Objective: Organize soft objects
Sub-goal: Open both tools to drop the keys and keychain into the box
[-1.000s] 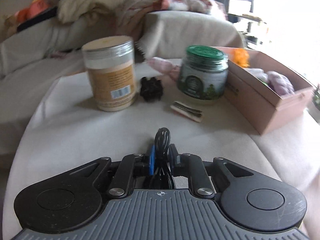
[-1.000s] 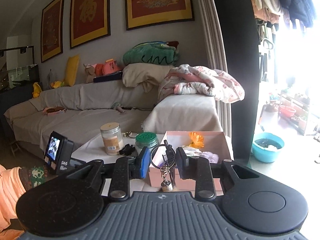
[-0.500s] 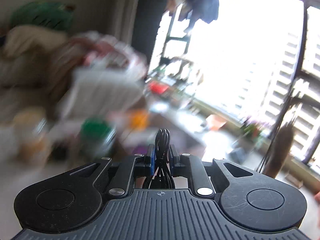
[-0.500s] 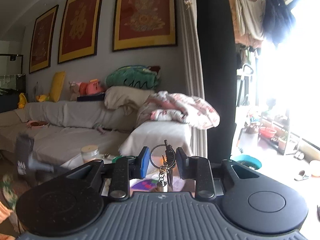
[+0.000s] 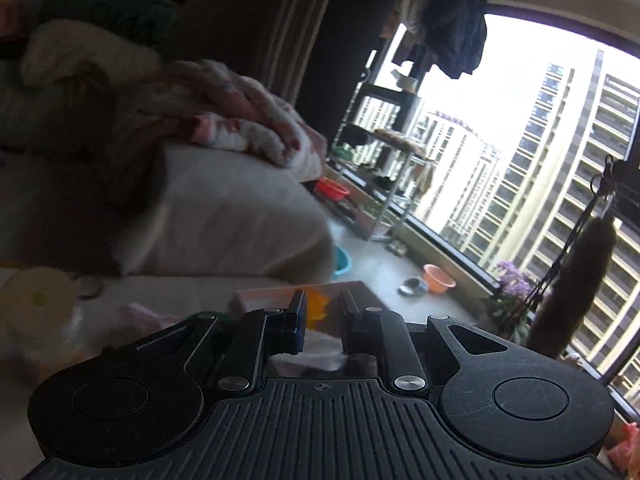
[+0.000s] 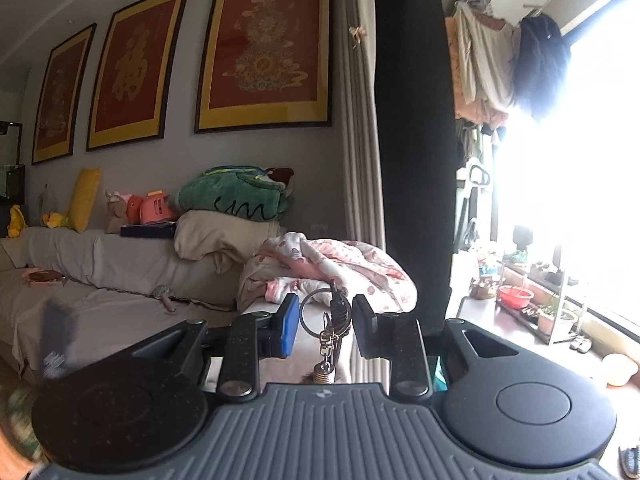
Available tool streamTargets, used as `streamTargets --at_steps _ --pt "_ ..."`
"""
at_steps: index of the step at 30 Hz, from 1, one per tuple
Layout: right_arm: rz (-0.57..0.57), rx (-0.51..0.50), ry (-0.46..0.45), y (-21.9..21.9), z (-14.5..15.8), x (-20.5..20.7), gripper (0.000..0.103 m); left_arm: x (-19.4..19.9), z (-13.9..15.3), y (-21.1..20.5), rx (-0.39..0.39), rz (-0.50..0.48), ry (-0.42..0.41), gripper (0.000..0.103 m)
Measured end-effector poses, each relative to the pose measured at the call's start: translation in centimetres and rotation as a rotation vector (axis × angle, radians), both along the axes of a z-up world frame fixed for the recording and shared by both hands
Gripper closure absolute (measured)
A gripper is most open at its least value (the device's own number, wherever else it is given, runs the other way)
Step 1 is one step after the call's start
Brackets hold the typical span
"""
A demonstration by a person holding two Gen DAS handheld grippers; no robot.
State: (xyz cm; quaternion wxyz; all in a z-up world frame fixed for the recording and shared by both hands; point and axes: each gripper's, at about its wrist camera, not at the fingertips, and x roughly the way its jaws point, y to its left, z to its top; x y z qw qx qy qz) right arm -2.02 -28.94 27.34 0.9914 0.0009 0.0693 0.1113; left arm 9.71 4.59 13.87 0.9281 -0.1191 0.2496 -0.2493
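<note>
Keyring [image 6: 326, 320] hangs between the parted right gripper [image 6: 326, 318]; left gripper [image 5: 322, 320] gapes, holding nothing.

I'm in a home living room, high in an apartment block. A cloth-draped sofa [image 6: 100, 256] carries folded blankets [image 6: 236, 196] and plush toys [image 6: 136, 208]; above it hang framed pictures [image 6: 264, 48]. Right of the sofa, laundry [image 6: 484, 64] hangs by a window [image 5: 532, 152] facing towers.

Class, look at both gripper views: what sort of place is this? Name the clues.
Most likely a living room in a high-rise flat: a covered sofa piled with blankets, framed pictures on the wall, apartment towers outside the window.
</note>
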Motion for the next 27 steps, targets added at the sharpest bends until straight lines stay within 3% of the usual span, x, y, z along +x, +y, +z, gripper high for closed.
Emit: streamTargets --at_steps 6,11,16,22,25,27 --pt "0.016 -0.033 0.114 4.3 -1.7 7.8 0.075 -2.4 -2.5 7.5 0.035 0.128 0.087 0.085" --pt "0.049 0.002 0.341 8.0 -8.2 15.1 0.075 -3.6 -4.3 10.7 -0.037 0.172 0.15 0.085" --pt "0.051 0.083 0.619 9.3 -16.2 21.2 0.075 -3.3 -7.0 10.7 -0.037 0.167 0.222 0.085" --pt "0.053 0.085 0.783 9.6 -21.3 23.2 0.075 -3.1 -9.2 9.7 0.017 0.142 0.273 0.085" --pt "0.062 0.054 0.813 9.3 -21.4 22.9 0.074 -3.1 -9.7 9.2 0.053 0.138 0.297 0.085" --pt "0.073 0.039 0.787 9.0 -20.2 22.2 0.067 -2.8 -9.4 9.1 0.062 0.131 0.286 0.085"
